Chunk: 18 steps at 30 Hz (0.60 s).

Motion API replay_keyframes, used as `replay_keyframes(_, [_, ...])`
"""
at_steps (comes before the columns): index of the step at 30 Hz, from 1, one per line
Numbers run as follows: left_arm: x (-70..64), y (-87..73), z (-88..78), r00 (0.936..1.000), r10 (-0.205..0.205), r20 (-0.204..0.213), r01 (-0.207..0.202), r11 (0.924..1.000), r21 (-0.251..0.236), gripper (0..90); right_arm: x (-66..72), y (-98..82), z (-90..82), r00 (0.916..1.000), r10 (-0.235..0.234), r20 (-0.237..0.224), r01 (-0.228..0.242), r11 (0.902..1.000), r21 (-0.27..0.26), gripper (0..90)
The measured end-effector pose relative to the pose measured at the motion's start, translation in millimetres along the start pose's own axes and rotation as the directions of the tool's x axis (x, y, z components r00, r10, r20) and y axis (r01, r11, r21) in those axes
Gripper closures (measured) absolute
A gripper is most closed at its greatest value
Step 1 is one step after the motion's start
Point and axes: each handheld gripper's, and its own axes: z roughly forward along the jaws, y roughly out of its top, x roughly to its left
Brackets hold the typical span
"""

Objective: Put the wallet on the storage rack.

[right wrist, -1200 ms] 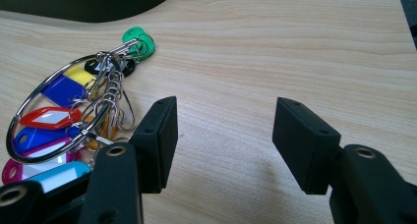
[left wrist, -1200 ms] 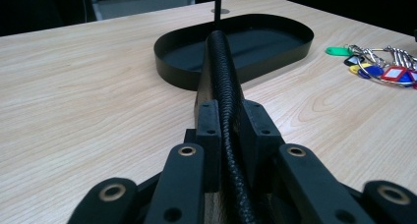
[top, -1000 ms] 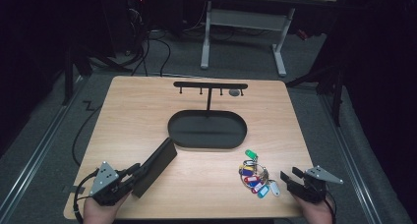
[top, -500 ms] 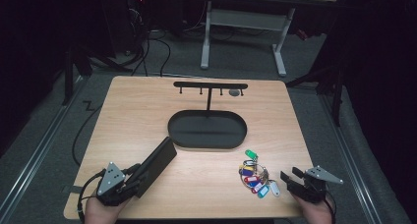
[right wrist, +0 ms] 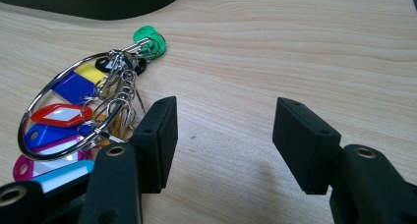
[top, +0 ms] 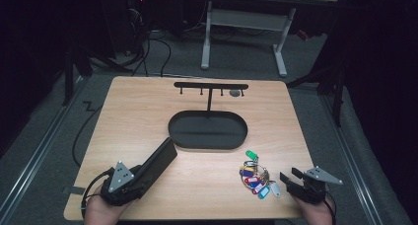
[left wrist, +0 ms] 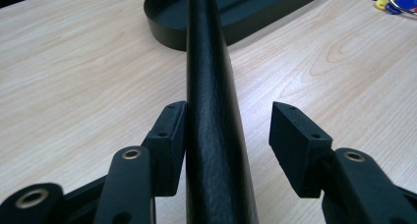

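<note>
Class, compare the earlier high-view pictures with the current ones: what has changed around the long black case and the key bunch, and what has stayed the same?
The left gripper has just been opening its jaws: the long black case lies between them, one pad close against it, the other clear. The case itself lies on the table as before, pointing toward the oval tray. The right gripper, open, and the key bunch have stayed put.

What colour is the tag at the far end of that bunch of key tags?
Green. The topmost tag on the key-tag bunch shows best in the right gripper view.
</note>
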Motion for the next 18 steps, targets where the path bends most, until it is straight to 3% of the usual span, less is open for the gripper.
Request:
replay_keyframes(2, [-0.1,4.9,-0.9,0.9999,0.006,-0.013,-0.006,0.9999,0.008,49.8,-0.2,-0.1,0.3,1.0000,-0.003,-0.005,0.003,1.0000,0.000,43.1])
replay_keyframes(5, [1.7,22.4,0.7,0.9990,0.018,-0.040,-0.015,0.9961,0.087,50.7,-0.8,-0.2,1.2,0.9996,-0.012,-0.025,0.012,0.9999,-0.001,43.1])
replay_keyframes(6, [1.7,22.4,0.7,0.9990,0.018,-0.040,-0.015,0.9961,0.087,50.6,-0.8,-0.2,1.2,0.9996,-0.012,-0.025,0.012,0.9999,-0.001,43.1])
replay_keyframes(9, [3.1,34.0,3.4,0.9986,0.043,-0.032,-0.037,0.9851,0.168,49.3,1.4,0.3,0.9,0.9991,-0.007,-0.043,0.007,1.0000,-0.003,43.0])
replay_keyframes(11, [5.5,38.0,2.7,1.0000,0.004,0.008,-0.005,0.9820,0.189,48.2,2.3,0.7,0.9,0.9987,-0.016,-0.049,0.016,0.9999,-0.002,43.0])
replay_keyframes(12, [5.5,38.0,2.7,1.0000,0.004,0.008,-0.005,0.9820,0.189,47.3,2.3,0.7,0.9,0.9987,-0.016,-0.049,0.016,0.9999,-0.002,43.0])
replay_keyframes(14, [9.0,41.3,3.8,0.9992,-0.029,0.028,0.022,0.9733,0.229,47.3,3.8,1.1,0.4,0.9983,-0.018,-0.055,0.018,0.9998,-0.006,43.0])
replay_keyframes(17, [12.2,44.9,6.3,0.9993,-0.029,0.024,0.021,0.9610,0.276,48.4,3.2,1.3,0.2,0.9982,-0.015,-0.058,0.015,0.9999,-0.008,42.9])
replay_keyframes(18, [12.2,44.9,6.3,0.9993,-0.029,0.024,0.021,0.9610,0.276,48.4,3.2,1.3,0.2,0.9982,-0.015,-0.058,0.015,0.9999,-0.008,42.9])
